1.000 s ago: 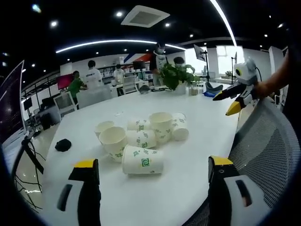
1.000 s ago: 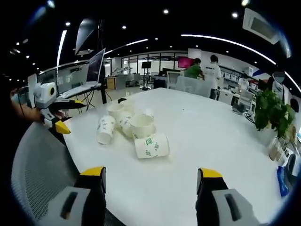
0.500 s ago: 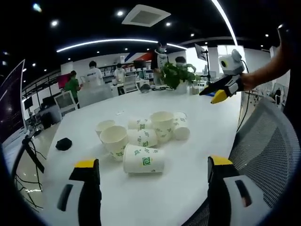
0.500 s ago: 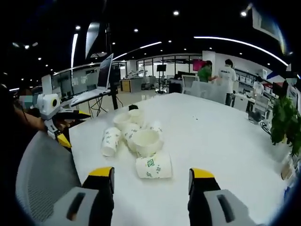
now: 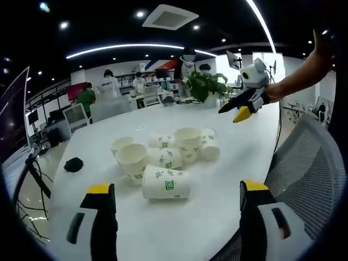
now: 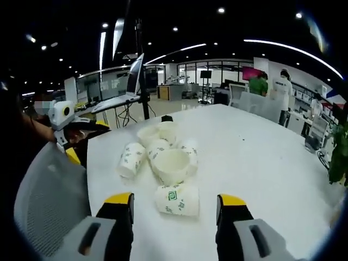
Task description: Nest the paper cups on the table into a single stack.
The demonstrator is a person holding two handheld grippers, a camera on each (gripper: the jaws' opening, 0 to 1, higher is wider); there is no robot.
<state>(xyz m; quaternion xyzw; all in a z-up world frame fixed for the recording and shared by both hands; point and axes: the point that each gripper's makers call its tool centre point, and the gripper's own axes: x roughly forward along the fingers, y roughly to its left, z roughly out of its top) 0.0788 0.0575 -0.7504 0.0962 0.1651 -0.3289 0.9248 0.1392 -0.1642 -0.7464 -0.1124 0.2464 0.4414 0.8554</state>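
A cluster of paper cups point(image 5: 168, 157) was seen near the middle of the white bench point(image 5: 228, 163), some upright, some tipped on their sides. The nearest cup point(image 6: 178, 199) lay on its side, just beyond the right gripper point(image 6: 174, 204). Both the right gripper and the left gripper point(image 5: 173, 197) were held wide open above the bench edge, with nothing grasped. A mesh chair back point(image 5: 304, 168) was seen beside the bench.
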